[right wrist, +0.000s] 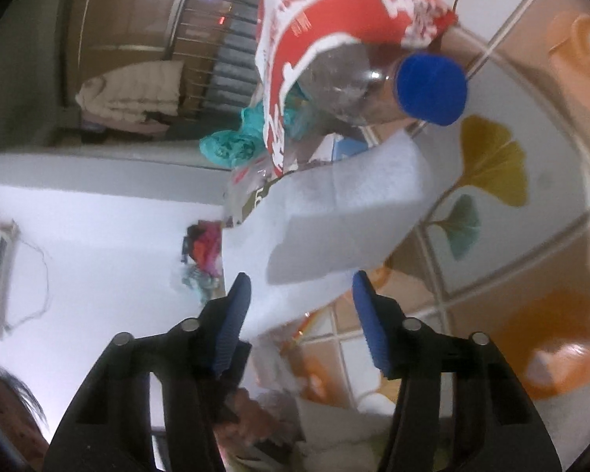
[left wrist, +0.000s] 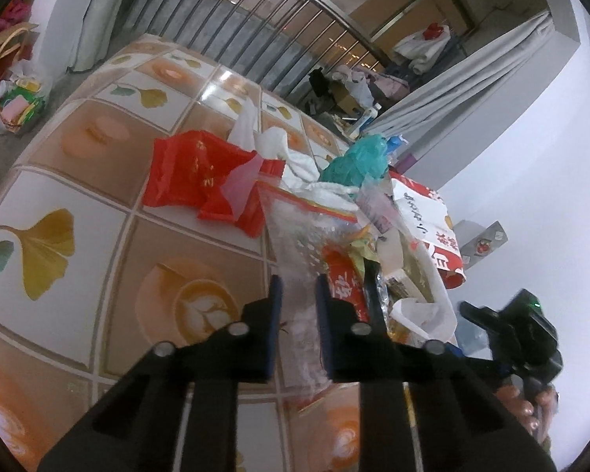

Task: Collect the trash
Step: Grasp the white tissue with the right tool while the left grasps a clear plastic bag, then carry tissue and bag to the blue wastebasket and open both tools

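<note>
Squarely between the near-closed jaws of the left tool: a clear, crinkly zip bag with an orange seal strip, pinched by the pads and rising toward twelve o'clock. Lying on a glossy surface printed with square tiles, ginkgo leaves and latte cups. At ten o'clock of the bag, a crumpled red foil packet; at twelve, soft white tissue; at one, a scrunched teal plastic bag atop the heap of wrappers.

Spread wide, the right tool, ribbed blue pads apart, with the lower edge of a matte, folded white sheet hanging between them, brushing the nine-o'clock pad at most. Beyond at twelve to one o'clock, a clear bottle with a round blue cap, half covered by a red-and-white printed bag.
</note>
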`<state>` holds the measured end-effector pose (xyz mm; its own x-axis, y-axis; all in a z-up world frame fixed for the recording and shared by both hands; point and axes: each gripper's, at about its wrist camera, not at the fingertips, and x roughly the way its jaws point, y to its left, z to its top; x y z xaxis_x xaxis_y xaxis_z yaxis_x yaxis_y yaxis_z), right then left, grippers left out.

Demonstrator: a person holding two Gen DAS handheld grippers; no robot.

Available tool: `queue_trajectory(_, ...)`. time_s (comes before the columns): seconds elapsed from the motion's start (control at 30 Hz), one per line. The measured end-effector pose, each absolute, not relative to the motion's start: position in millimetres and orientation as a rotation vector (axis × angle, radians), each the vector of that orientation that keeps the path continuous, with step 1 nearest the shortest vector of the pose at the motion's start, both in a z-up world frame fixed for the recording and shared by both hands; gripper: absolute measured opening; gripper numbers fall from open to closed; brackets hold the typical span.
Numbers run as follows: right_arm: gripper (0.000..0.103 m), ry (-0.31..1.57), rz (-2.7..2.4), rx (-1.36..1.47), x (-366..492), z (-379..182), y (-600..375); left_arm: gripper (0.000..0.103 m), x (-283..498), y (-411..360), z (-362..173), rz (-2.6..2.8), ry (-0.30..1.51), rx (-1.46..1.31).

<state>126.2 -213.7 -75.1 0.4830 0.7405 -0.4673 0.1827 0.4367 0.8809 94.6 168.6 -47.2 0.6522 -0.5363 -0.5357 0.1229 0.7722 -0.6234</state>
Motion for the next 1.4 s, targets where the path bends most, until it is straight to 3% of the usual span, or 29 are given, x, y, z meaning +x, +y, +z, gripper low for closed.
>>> queue_trajectory(0.07,0.033,1.039,0.445,1.130,128,-77,-214,0.010,93,170,-45,-0.407,0.765,-0.583)
queue_trajectory(0.13,0.009,1.039,0.462,1.166,128,-83,-215,0.009,89,171,-41,-0.408,0.751,-0.579)
queue_trajectory(0.23,0.002,1.034,0.491,1.169,119,-81,-216,0.007,83,175,-35,-0.405,0.725,-0.576)
queue_trajectory(0.97,0.000,0.731,0.666,1.065,36,-7,-258,0.001,21,172,83,-0.530,0.485,-0.491)
queue_trajectory(1.23,0.000,0.499,0.450,1.073,-35,1,-350,0.001,31,66,134,-0.835,0.480,-0.348)
queue_trajectory(1.4,0.000,0.390,0.180,1.069,-81,-4,-411,0.001,59,-53,147,-1.067,0.566,-0.232)
